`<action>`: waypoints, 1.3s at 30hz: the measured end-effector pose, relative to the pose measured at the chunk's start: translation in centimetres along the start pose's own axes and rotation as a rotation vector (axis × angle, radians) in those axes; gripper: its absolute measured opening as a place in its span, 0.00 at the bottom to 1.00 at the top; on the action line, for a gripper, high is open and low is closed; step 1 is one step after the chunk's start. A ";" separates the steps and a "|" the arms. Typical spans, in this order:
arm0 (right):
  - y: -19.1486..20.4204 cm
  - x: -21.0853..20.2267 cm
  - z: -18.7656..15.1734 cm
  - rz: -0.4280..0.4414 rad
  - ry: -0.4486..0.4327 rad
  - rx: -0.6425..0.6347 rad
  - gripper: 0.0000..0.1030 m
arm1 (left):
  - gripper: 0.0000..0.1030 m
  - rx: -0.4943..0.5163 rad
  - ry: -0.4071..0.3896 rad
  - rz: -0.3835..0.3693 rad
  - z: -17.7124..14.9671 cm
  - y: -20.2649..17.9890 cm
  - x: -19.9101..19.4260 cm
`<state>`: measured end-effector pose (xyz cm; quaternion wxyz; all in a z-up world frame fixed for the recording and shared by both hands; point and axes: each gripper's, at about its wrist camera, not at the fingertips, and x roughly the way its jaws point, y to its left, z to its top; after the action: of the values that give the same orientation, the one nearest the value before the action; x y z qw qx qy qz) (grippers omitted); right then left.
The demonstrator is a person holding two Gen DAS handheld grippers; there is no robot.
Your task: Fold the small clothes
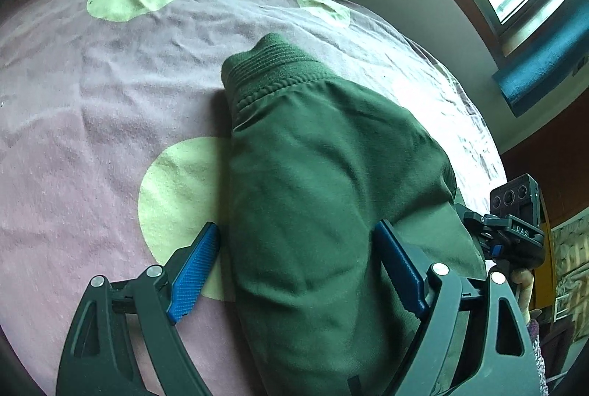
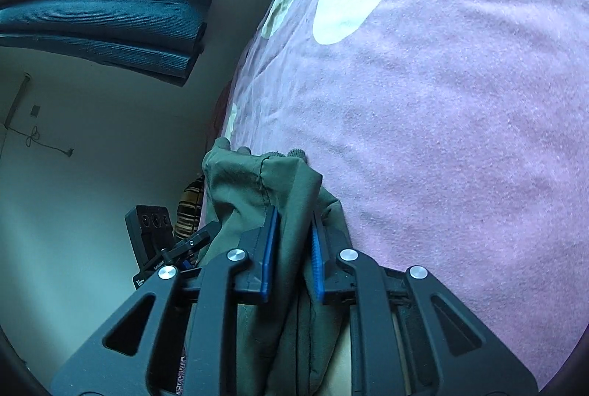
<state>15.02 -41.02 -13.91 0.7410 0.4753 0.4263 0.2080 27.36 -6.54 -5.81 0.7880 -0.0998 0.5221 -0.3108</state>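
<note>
My right gripper (image 2: 291, 248) jaws pinch the soft, floppy green garment (image 1: 331, 193) — left gripper (image 1: 294, 271) jaws gape astride it; I'd grab near the ribbed cuff (image 1: 272, 61).

The garment (image 1: 324, 182) lies on the bed (image 1: 92, 138) near its edge, cuff (image 1: 272, 59) pointing toward the bed's middle. The left gripper (image 1: 298, 267) straddles it; the right gripper (image 2: 291, 248) pinches its fabric at the edge.

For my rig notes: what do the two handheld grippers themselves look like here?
Both the left gripper and the right gripper have dark grey plastic linkage arms with triangular cut-outs, round silver pivot pins and ribbed blue pads. Each carries a black camera box with three small lenses; its clamp reads "DAS".
</note>
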 end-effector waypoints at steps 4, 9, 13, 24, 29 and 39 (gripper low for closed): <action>-0.5 -0.5 -0.1 0.004 -0.009 0.009 0.14 | 0.82 0.001 0.000 -0.004 0.1 -0.1 0.0; -0.7 -0.8 0.0 0.006 -0.013 0.017 0.14 | 0.83 0.002 0.001 -0.012 0.4 0.0 0.3; -1.0 -1.4 -0.1 0.014 -0.025 0.029 0.14 | 0.83 0.002 -0.003 -0.019 0.3 0.1 0.2; -1.9 -6.0 -2.5 -0.009 -0.107 0.078 0.26 | 0.84 -0.042 -0.050 -0.032 -1.5 1.5 -2.4; -2.8 -8.9 -5.7 -0.031 -0.158 0.117 0.26 | 0.84 -0.087 -0.100 -0.009 -3.9 2.4 -5.3; -3.6 -14.8 -14.7 -0.043 -0.259 0.182 0.27 | 0.83 -0.070 -0.194 0.138 -13.2 1.7 -12.3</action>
<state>-5.69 -45.49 -13.42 0.7481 0.5540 0.3543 0.0894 13.13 4.34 -2.97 0.8505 -0.1205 0.4594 -0.2262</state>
